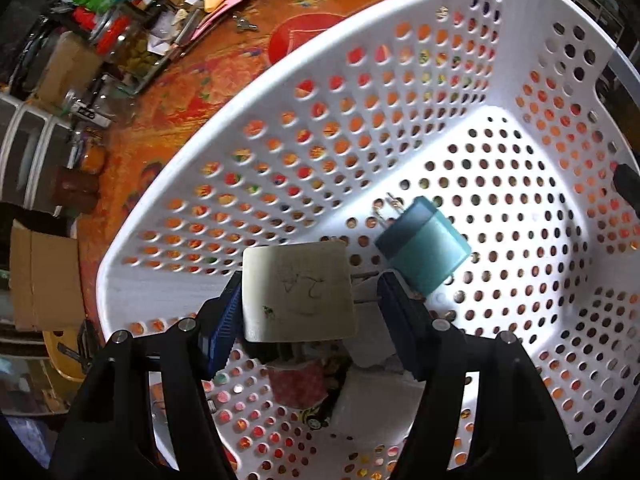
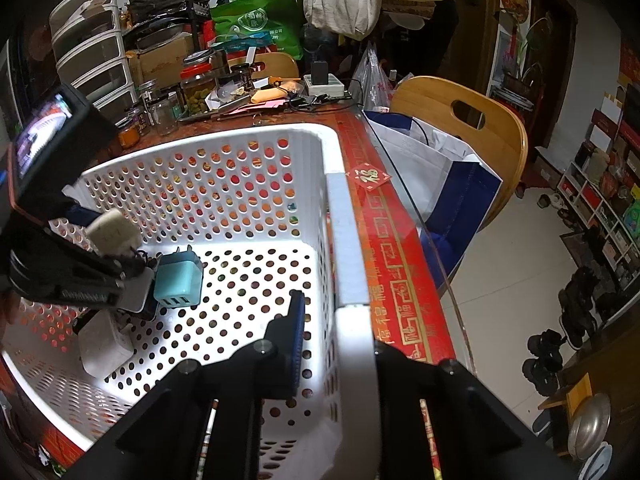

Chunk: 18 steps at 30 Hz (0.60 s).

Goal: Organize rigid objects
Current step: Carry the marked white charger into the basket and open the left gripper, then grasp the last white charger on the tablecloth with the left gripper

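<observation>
A white perforated basket stands on the red patterned table. My left gripper is over its floor, shut on a cream plug adapter by the adapter's left side and its metal prongs. A teal USB charger lies on the basket floor just right of it. In the right wrist view the charger sits beside the left gripper, which holds the adapter. My right gripper straddles the basket's right wall and is shut on it. A white power block lies in the basket.
Jars, boxes, plastic drawers and bags crowd the table's far side. A wooden chair with a white and blue bag stands to the right. The glass table edge runs beside the basket.
</observation>
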Each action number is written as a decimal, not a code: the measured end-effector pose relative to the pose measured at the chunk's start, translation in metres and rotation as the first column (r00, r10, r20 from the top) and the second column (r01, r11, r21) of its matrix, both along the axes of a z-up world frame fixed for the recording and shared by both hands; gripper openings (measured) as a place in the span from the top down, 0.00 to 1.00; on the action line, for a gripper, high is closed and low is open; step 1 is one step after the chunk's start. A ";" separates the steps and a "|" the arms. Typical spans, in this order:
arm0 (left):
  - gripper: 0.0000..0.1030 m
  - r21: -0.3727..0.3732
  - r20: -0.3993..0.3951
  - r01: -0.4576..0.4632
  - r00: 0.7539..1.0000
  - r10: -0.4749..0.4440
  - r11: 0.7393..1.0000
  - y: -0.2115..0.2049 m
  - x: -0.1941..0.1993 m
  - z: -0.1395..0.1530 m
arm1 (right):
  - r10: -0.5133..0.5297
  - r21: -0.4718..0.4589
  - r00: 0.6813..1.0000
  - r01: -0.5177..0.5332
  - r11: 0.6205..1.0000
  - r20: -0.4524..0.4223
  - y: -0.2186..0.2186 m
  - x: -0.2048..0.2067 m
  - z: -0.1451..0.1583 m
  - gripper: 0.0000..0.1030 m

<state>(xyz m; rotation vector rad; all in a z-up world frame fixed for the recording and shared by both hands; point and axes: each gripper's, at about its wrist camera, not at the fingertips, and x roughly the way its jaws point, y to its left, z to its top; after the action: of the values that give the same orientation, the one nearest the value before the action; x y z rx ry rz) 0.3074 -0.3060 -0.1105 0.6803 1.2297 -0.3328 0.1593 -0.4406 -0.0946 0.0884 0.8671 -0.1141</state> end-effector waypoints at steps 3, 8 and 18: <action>0.34 0.015 0.014 -0.006 1.000 0.005 1.000 0.000 0.003 -0.001 | -0.006 -0.004 1.000 0.006 1.000 0.000 0.000 0.000 0.000 0.90; 0.32 -0.028 0.069 -0.017 0.997 0.019 0.999 0.010 0.002 0.013 | -0.019 -0.008 1.000 0.019 1.000 0.000 0.001 -0.001 -0.001 0.92; 0.11 -0.369 0.318 -0.148 0.907 0.274 0.918 0.154 -0.043 0.107 | -0.034 -0.012 0.999 0.034 0.999 0.029 -0.001 -0.004 0.001 0.96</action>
<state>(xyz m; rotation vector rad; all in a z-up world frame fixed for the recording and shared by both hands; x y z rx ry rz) 0.2647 -0.1524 -0.0035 0.2855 0.8511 -0.2123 0.1553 -0.4421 -0.0940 0.0927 0.8363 -0.1497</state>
